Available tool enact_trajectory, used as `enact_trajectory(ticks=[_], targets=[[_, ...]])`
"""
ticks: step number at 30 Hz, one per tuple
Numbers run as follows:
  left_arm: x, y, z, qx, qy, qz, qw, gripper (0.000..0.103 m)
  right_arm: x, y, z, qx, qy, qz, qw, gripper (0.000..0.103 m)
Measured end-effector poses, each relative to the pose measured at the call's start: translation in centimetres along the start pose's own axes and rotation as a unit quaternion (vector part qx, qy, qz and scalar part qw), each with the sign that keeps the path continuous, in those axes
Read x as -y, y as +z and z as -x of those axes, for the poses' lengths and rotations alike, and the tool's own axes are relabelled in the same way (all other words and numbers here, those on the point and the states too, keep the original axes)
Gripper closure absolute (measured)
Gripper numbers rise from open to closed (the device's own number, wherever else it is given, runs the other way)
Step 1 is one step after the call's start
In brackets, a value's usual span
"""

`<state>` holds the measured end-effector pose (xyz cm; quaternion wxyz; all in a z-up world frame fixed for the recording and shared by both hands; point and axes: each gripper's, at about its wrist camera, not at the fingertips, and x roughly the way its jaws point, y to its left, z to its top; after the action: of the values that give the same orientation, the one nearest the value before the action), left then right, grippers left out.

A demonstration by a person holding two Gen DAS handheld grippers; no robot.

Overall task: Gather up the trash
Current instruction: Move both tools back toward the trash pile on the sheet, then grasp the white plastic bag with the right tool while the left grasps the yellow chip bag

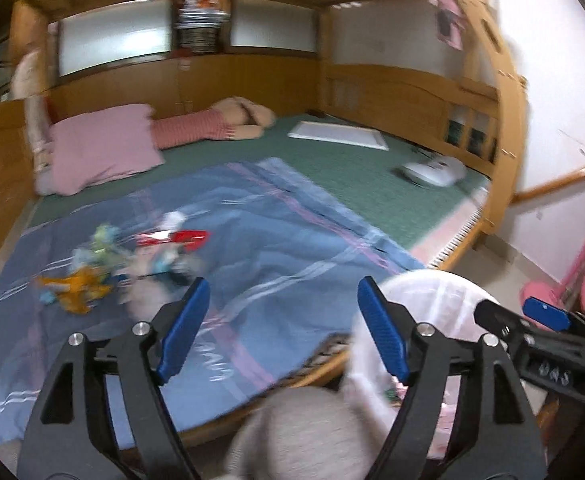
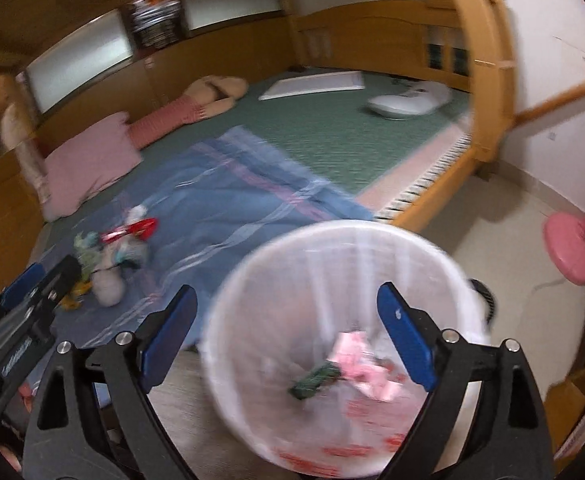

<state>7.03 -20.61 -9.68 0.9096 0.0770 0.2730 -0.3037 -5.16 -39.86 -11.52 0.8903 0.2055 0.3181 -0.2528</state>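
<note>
A heap of trash lies on the blue blanket: a red wrapper, an orange wrapper, green and white crumpled pieces. The heap also shows in the right wrist view. My left gripper is open and empty, above the blanket's near edge, right of the heap. My right gripper is open and empty, over the white-lined trash bin, which holds pink paper and a dark green wrapper. The bin also shows in the left wrist view, beside the bed.
A wooden bed frame surrounds a green mattress with a pink pillow, a striped doll, a white board and a white appliance. A pink fan base stands on the floor at right.
</note>
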Motion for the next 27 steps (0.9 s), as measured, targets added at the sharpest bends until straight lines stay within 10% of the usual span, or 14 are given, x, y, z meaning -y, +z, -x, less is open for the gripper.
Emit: enact_trajectory(ticks=[14,27], targets=[[-23.6,-4.7,5.2,-0.012,0.222,0.153,0.9629,0.023,-22.5,-1.7,-14.2,-0.112,0.135,0.186,0.967,0.012],[-30.9,-6.8,5.0,-0.03,0.269,0.2,0.9417,0.017,-32.0,-3.7,-28.0,-0.21,0.119,0.237,0.941,0.012]])
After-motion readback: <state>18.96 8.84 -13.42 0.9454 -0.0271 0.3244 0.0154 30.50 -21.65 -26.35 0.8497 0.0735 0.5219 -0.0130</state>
